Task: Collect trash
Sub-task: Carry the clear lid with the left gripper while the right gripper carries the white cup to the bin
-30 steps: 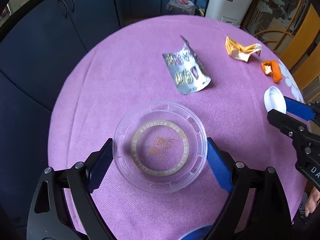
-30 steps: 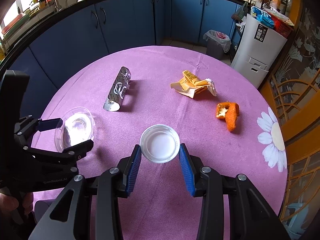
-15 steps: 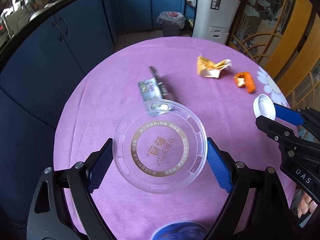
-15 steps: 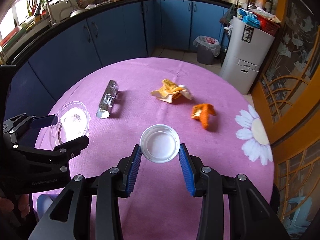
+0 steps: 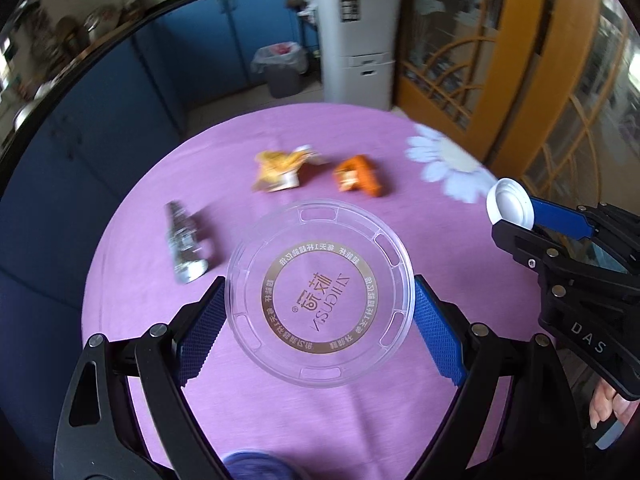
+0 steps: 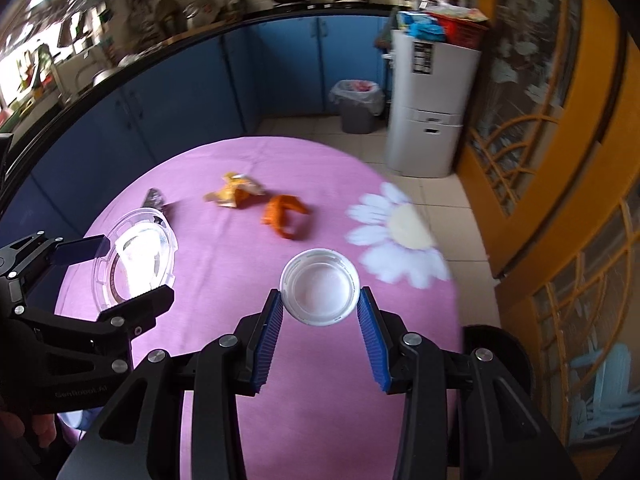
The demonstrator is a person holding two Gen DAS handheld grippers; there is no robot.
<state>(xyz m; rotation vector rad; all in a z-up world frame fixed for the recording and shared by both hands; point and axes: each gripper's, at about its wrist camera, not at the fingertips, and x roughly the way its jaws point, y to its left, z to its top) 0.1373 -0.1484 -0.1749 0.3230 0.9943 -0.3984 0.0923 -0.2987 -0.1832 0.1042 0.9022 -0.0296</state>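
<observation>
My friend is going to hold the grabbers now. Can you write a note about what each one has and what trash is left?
Left gripper: shut on the clear plastic lid, held up over the table.
Right gripper: shut on the small white cap, also off the table.
On the purple tablecloth lie the silver foil pack, the yellow wrapper and the orange wrapper.
Done: lid and cap picked up.
Left: drop both in the trash, perhaps the lined bin on the floor, then fetch the other three.
</observation>
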